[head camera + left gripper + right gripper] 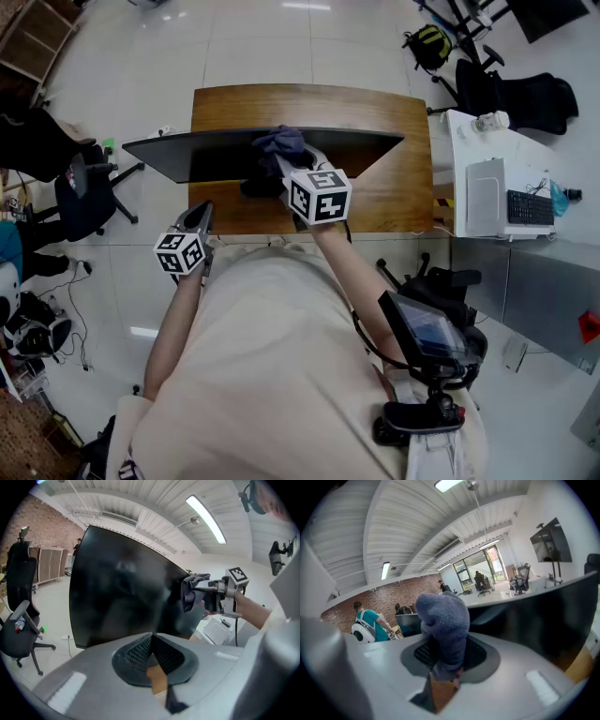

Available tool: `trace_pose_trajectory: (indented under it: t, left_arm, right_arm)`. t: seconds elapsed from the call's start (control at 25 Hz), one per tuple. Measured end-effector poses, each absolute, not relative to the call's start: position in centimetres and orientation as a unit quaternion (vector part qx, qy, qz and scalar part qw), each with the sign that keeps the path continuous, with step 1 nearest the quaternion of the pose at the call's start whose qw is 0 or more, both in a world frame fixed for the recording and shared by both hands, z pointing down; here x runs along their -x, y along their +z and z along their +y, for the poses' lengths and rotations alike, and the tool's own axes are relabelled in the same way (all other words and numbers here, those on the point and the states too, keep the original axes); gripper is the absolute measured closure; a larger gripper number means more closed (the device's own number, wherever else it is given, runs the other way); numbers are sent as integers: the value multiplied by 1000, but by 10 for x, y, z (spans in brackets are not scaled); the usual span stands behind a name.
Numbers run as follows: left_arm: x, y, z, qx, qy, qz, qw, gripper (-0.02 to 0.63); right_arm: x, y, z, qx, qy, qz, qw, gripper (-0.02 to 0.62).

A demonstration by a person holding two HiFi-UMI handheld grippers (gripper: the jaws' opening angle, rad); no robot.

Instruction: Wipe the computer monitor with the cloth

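Note:
A wide curved black monitor (225, 155) stands on the wooden desk (394, 192); its dark screen (122, 588) fills the left gripper view. My right gripper (292, 161) is shut on a grey-blue cloth (279, 142) and holds it at the monitor's top edge, near the middle. That cloth (443, 630) bunches up between the jaws in the right gripper view, with the monitor (543, 616) to the right. The cloth (191, 590) also shows against the screen's right part. My left gripper (199, 217) hangs in front of the desk's left part, jaws shut with nothing in them.
A black office chair (84, 192) stands left of the desk. A white side table (487, 202) with a keyboard (531, 207) and a box is on the right. More chairs (511, 94) are at the back right. A black device (427, 333) hangs at the person's right hip.

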State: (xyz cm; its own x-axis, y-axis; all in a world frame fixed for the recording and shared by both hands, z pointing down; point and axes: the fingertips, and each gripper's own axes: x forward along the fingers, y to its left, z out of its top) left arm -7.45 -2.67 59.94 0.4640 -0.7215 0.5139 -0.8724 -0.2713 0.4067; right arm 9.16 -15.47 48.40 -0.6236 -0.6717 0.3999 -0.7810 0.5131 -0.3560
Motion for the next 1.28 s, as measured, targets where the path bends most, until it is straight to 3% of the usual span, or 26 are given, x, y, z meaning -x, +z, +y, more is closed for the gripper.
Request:
trace_pose_trajectory:
  t: [1.28]
  left_arm:
    - [51, 600, -20, -792, 121, -502, 326, 623]
  right_arm:
    - [-192, 490, -166, -486, 273, -825, 86, 494]
